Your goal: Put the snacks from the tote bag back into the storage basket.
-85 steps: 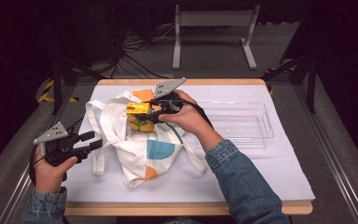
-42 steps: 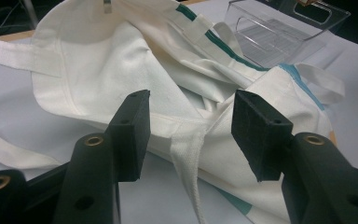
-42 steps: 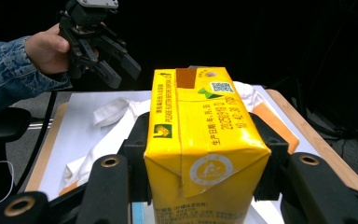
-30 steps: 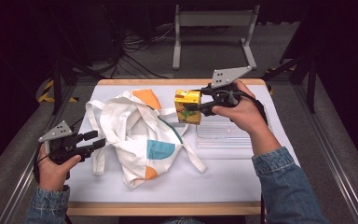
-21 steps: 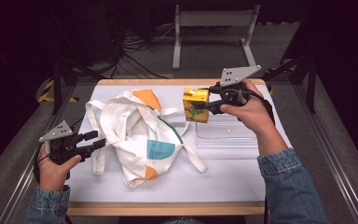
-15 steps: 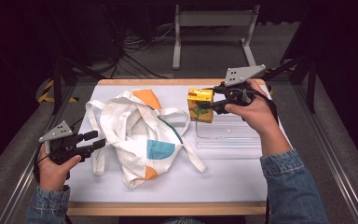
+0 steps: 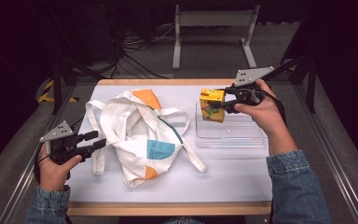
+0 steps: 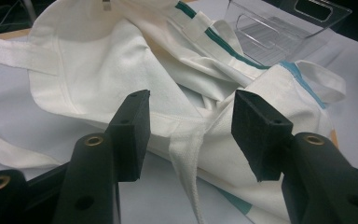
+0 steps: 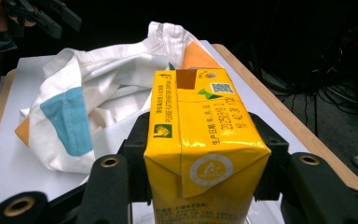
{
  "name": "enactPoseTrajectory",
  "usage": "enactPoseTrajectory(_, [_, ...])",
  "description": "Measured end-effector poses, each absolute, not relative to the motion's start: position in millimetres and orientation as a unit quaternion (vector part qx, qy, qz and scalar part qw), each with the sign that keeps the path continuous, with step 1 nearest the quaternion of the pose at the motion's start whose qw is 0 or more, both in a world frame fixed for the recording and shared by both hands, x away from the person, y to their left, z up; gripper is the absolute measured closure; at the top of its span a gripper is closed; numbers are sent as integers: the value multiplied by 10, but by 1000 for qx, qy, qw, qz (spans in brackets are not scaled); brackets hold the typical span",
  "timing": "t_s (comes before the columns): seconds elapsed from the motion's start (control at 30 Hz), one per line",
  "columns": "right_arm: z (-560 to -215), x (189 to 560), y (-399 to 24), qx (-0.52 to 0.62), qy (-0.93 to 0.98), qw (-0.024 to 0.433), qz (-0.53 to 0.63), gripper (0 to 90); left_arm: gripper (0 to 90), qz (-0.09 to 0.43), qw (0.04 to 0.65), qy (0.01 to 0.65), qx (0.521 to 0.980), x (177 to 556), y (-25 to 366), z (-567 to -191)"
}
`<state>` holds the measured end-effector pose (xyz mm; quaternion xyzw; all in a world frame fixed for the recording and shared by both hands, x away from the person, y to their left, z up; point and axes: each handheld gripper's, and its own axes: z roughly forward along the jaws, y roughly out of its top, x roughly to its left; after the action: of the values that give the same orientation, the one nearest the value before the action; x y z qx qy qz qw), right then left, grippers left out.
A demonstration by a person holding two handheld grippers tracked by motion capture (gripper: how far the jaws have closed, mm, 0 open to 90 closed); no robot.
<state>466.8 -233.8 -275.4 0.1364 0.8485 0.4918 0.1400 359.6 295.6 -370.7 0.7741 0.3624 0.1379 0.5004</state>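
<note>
On the white table (image 7: 233,172), over the near-left corner of the clear tray (image 7: 230,135), right gripper (image 7: 219,103) clamped on a stiff, light, dentable juice carton (image 7: 212,105) by its flat sides; left gripper (image 7: 93,140) parted, empty, beside the cloth bag (image 7: 140,130).

The right gripper (image 7: 213,105) has carried the carton (image 7: 212,105) out of the bag (image 7: 135,130), over to the tray (image 7: 230,137).

The yellow carton (image 9: 205,154) was glossy printed card. The bag (image 7: 137,135) was soft, matt woven cloth. The tray (image 7: 230,137) was clear, shiny plastic. The bench (image 7: 168,207) had a pale wooden edge under a smooth matt white sheet.
</note>
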Motion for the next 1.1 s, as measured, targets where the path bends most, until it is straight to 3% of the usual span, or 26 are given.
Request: enactPoseTrajectory(1.1, [-3218,4761,-2327,132,876,98,454,516,479,144,497,371,772,3505,3010,-3720])
